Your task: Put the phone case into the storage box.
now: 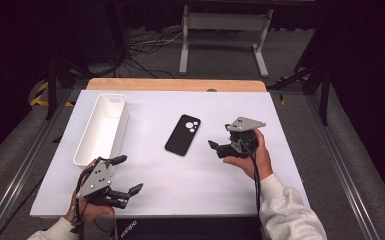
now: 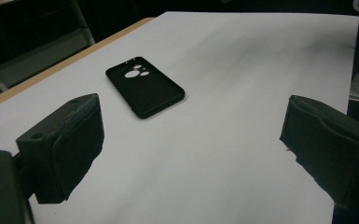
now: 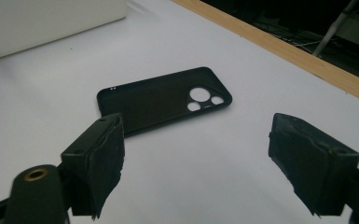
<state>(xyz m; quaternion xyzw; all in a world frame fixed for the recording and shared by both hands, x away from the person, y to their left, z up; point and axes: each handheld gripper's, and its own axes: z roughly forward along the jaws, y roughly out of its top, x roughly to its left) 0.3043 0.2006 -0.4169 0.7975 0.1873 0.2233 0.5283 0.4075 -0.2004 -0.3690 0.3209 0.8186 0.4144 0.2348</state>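
On the desk (image 1: 145, 180) a black phone case (image 1: 182, 134) lies flat, with both the left gripper (image 1: 127, 175) and right gripper (image 1: 219, 137) released, jaws wide apart and empty.

I'm looking at a white table top (image 1: 220, 175) with a pale wooden edge (image 1: 176, 84) along its far side, at twelve o'clock. Beyond it a grey carpeted floor (image 1: 220, 62) runs back into darkness. A white metal stand (image 1: 224, 24) sits at twelve, with loose cables (image 1: 147, 47) at eleven. Yellow-black tape (image 1: 41, 94) marks the floor at ten. Metal rails (image 1: 339, 170) flank both sides.
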